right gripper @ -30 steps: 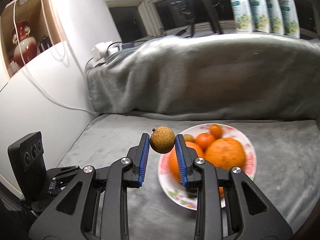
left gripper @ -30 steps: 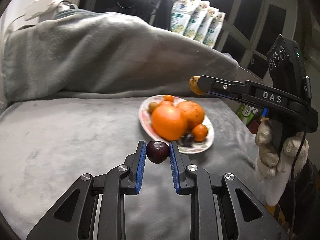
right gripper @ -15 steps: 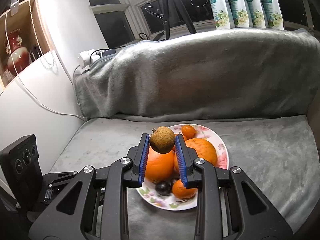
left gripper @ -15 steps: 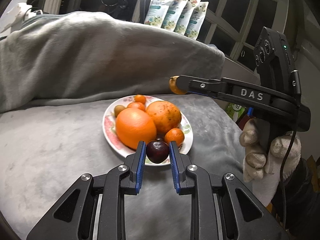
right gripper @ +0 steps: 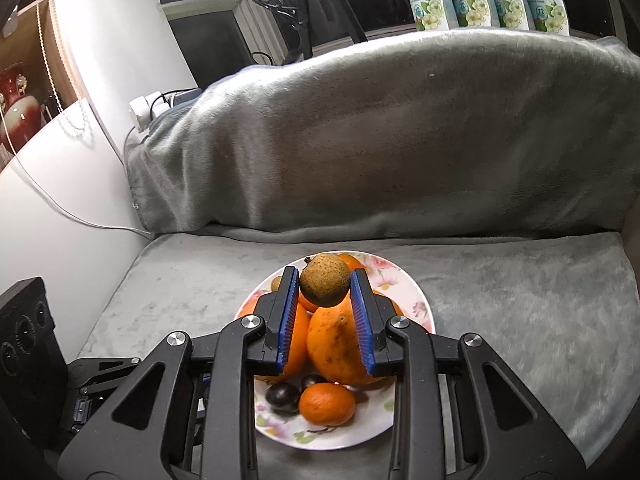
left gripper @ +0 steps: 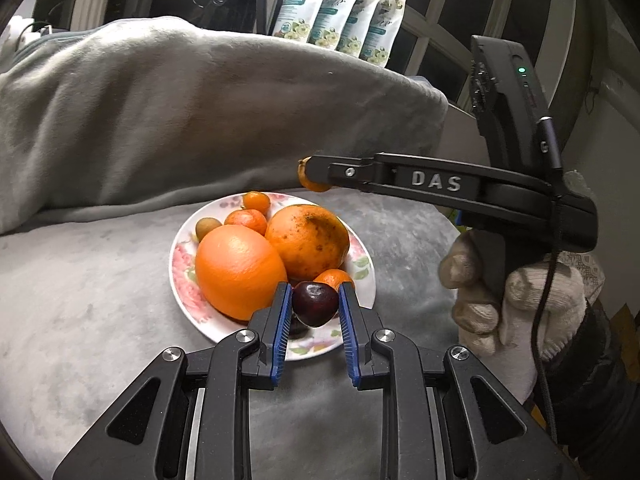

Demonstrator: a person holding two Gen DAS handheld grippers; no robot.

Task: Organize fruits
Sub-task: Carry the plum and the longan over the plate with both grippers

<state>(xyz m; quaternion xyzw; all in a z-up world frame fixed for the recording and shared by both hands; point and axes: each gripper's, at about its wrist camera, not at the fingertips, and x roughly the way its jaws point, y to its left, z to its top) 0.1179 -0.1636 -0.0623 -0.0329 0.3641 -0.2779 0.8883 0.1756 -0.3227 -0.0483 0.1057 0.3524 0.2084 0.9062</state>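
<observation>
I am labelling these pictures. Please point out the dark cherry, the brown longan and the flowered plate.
dark cherry [left gripper: 314, 304]: left wrist view, middle of its glossy skin.
brown longan [right gripper: 325, 284]: right wrist view, middle of its rough shell.
flowered plate [right gripper: 420, 308]: right wrist view, bare right rim.

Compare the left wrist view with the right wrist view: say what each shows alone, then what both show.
Left wrist only: the left gripper shut on a dark plum, and a gloved hand holding the right gripper's handle. Right wrist only: a red vase on a shelf, and a white power strip. Both: the floral plate of oranges, the grey blanket, and the right gripper shut on a brown round fruit.
</observation>
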